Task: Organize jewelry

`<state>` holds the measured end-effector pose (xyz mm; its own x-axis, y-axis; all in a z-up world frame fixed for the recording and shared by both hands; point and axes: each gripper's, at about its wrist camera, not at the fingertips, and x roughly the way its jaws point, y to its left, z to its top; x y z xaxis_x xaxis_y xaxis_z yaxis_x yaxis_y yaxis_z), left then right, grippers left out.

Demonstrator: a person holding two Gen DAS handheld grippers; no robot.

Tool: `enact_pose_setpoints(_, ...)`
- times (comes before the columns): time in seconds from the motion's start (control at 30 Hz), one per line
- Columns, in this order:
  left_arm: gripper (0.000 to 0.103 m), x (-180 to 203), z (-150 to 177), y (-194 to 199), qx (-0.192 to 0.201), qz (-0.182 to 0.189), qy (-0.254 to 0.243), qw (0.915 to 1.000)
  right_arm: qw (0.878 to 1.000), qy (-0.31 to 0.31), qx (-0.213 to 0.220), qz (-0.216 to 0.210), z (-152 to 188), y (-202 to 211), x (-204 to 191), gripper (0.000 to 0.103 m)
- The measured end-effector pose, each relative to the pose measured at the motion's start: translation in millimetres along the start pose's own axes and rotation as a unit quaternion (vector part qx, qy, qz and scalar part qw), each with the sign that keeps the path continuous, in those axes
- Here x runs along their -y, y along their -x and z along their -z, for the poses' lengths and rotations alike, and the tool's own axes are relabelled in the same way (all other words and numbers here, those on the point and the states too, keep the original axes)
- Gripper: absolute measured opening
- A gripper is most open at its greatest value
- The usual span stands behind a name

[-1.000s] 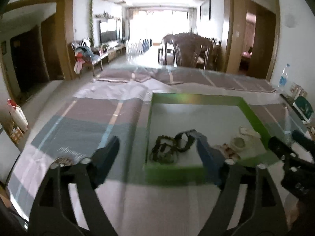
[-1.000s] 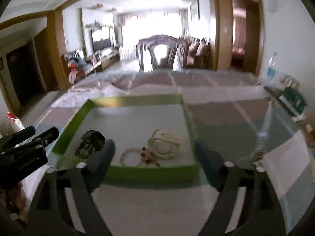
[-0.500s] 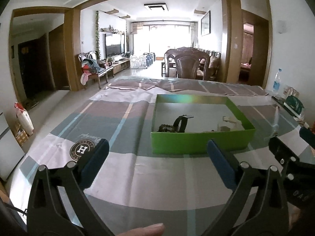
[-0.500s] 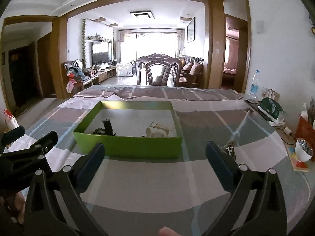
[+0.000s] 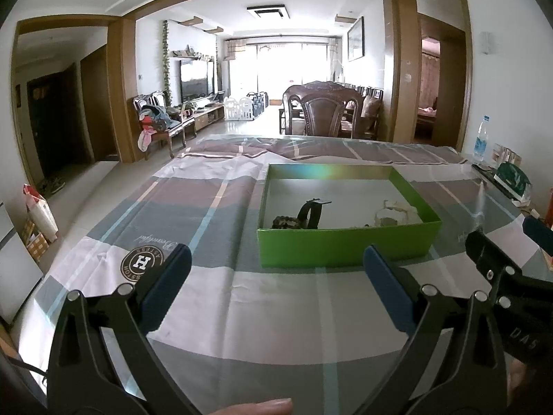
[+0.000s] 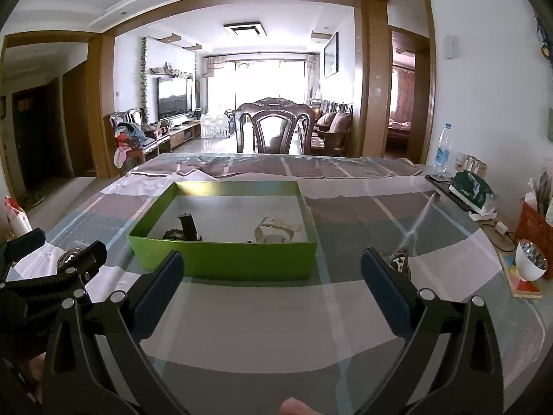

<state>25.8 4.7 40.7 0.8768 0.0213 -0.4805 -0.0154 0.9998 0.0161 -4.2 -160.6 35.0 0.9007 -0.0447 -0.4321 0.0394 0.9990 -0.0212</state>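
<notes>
A green box [image 5: 345,245] [image 6: 224,259] stands on the checked tablecloth. Inside it lie a black watch [image 5: 312,212] [image 6: 188,226], a dark beaded bracelet [image 5: 285,223] and a cream watch [image 5: 394,212] [image 6: 276,230]. My left gripper [image 5: 276,276] is open and empty, held back from the box's near wall. My right gripper [image 6: 269,276] is open and empty, also short of the box. Each gripper shows at the edge of the other's view.
At the right table edge are a water bottle [image 6: 442,148], a green packet [image 6: 471,190], an orange basket [image 6: 535,223] and a white bowl [image 6: 530,264]. A dark wooden chair [image 6: 274,129] stands beyond the far table edge.
Both grippers have pulled back and lowered from over the box to a level view in front of it. The jewelry stays in the box.
</notes>
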Motion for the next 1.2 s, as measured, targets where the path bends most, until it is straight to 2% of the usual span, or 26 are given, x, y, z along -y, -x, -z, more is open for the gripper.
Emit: enact_pose_setpoints(1.2,0.099,-2.6,3.8,1.1,-0.004,-0.001,-0.003,1.0,1.0,0.0,0.001,0.003,0.3,-1.5,-3.1,0.1)
